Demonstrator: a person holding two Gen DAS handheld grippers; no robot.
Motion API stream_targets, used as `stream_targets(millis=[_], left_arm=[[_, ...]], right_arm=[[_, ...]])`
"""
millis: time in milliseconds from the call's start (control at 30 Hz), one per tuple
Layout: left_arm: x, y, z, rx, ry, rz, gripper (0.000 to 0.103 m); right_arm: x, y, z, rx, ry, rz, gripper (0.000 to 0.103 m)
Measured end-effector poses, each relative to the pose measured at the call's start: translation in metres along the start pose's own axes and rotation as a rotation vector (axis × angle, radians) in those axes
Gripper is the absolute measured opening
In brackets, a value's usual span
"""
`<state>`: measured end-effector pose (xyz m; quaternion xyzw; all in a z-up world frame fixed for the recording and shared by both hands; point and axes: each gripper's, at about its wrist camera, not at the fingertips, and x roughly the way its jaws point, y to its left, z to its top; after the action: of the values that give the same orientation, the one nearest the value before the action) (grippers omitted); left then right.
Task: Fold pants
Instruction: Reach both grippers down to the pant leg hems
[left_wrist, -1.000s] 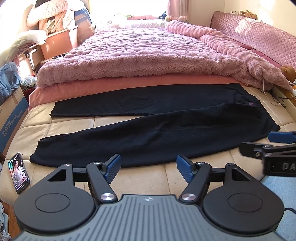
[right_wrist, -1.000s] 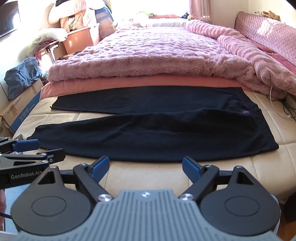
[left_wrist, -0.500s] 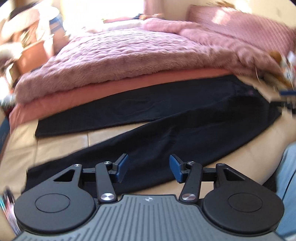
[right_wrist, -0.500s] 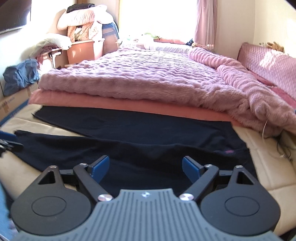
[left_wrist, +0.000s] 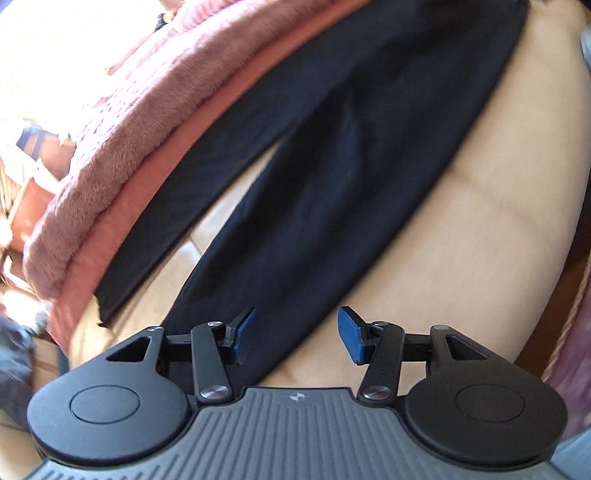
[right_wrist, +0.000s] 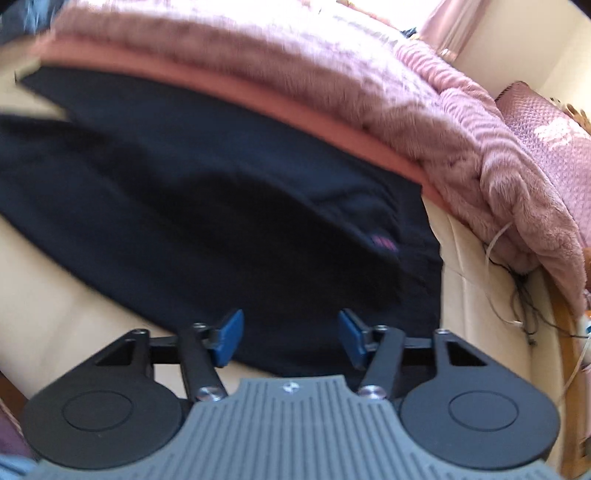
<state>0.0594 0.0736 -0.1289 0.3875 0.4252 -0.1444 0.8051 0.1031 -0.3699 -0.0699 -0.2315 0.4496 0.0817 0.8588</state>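
lying flat on the cream bed (left_wrist: 480, 206), the dark pants (left_wrist: 332, 177) spread with both legs apart. the left gripper (left_wrist: 295, 338) hangs over the near leg's hem, fingers (left_wrist: 349, 332) wide and holding nothing. the right gripper (right_wrist: 290, 338) hangs over the waistband end, fingers (right_wrist: 229, 334) wide too. a pink fuzzy blanket (right_wrist: 369, 74) lies just beyond the pants.

Strong daylight pours in from far beyond the fingers, blowing the upper corners to white glare. Both views are motion-blurred, the blanket (right_wrist: 369, 85) and pants (left_wrist: 332, 177) smeared; only the fingers (left_wrist: 349, 334) stay sharp. Fisheye bending curves the edges.
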Motion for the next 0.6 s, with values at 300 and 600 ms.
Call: stream_targets(millis=[300, 600], left_arm=[[0.021, -0.012, -0.025, 0.283, 0.067, 0.145, 0.048], [0.04, -0.003, -0.037, 0.429, 0.123, 0.214, 0.042]], right_arm=[[0.016, -0.022, -0.03, 0.03, 0.053, -0.052, 0.05], [0.018, -0.019, -0.036, -0.035, 0.079, -0.07, 0.05]])
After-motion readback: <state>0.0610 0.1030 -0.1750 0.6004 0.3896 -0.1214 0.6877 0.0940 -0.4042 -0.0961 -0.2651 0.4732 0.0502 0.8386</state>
